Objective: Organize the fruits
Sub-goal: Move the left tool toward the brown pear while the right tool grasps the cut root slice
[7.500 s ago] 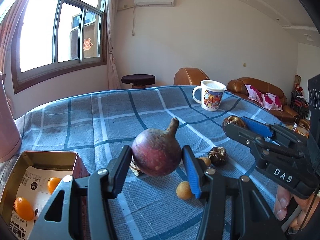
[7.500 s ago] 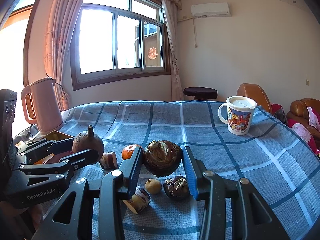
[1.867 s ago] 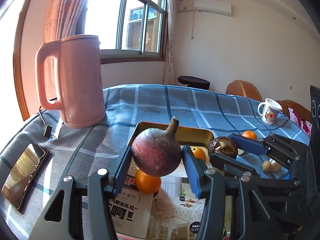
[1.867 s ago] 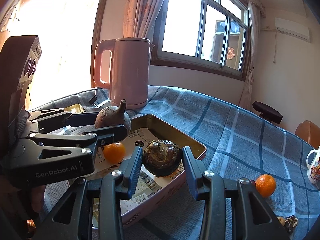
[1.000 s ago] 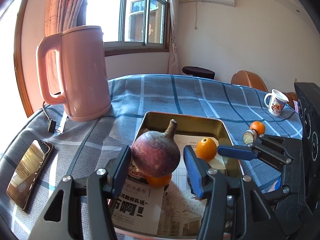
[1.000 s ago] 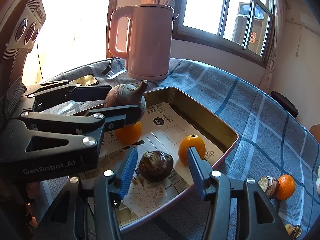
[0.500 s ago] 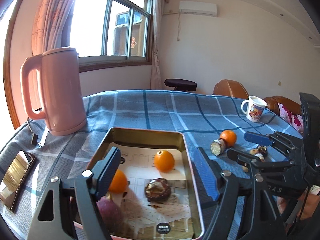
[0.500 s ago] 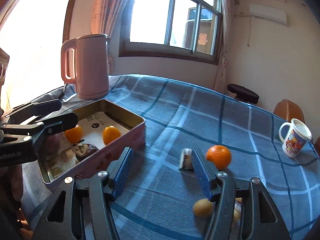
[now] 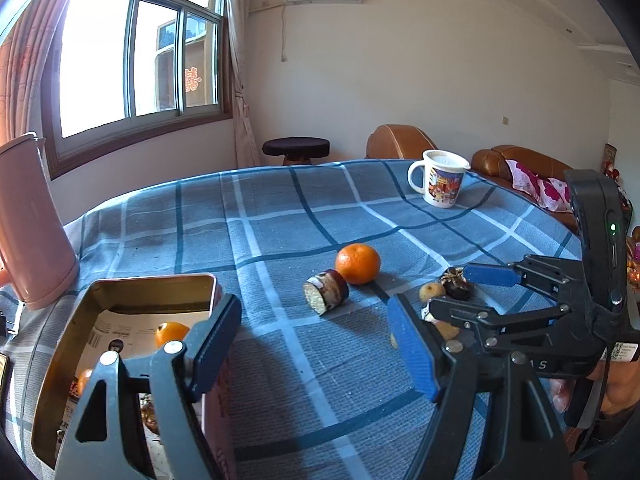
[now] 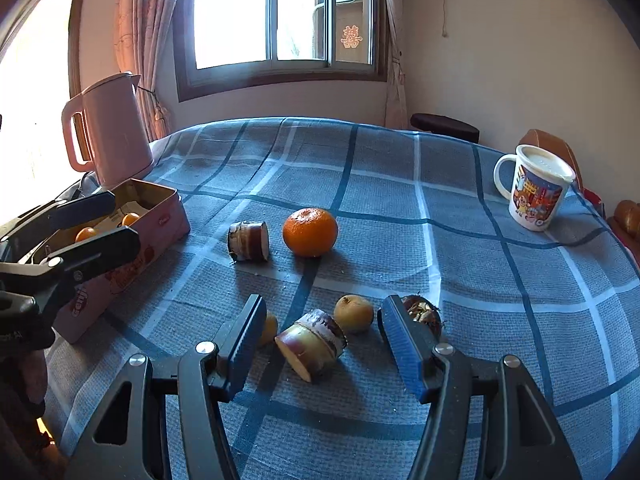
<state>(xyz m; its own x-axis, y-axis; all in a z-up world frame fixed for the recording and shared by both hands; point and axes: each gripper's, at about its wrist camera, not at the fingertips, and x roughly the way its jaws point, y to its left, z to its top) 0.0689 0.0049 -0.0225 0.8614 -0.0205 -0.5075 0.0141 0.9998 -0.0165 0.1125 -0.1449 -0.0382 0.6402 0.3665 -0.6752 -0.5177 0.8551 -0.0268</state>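
My left gripper (image 9: 316, 344) is open and empty over the blue checked cloth, just right of the gold tin (image 9: 152, 283) that holds small oranges (image 9: 170, 332). An orange (image 9: 357, 263) and a cut purple-skinned piece (image 9: 326, 291) lie ahead of it. My right gripper (image 10: 322, 326) is also open, hovering above a second cut piece (image 10: 314, 340) that shows between its fingers without touching them. Around that piece sit a small yellow fruit (image 10: 354, 313), another yellow fruit (image 10: 269, 326) half behind the left finger, and a dark wrinkled fruit (image 10: 422, 314) behind the right finger.
A pink kettle (image 10: 110, 132) stands behind the tin (image 10: 160, 220). A printed mug (image 10: 534, 188) sits at the far right of the table. A phone (image 9: 2, 364) lies at the left edge. A stool and brown sofas stand beyond the table.
Both grippers let go of their fruits into the tin: the purple bulb from the left, the dark fruit from the right. Both then swung right toward the loose fruit on the cloth.
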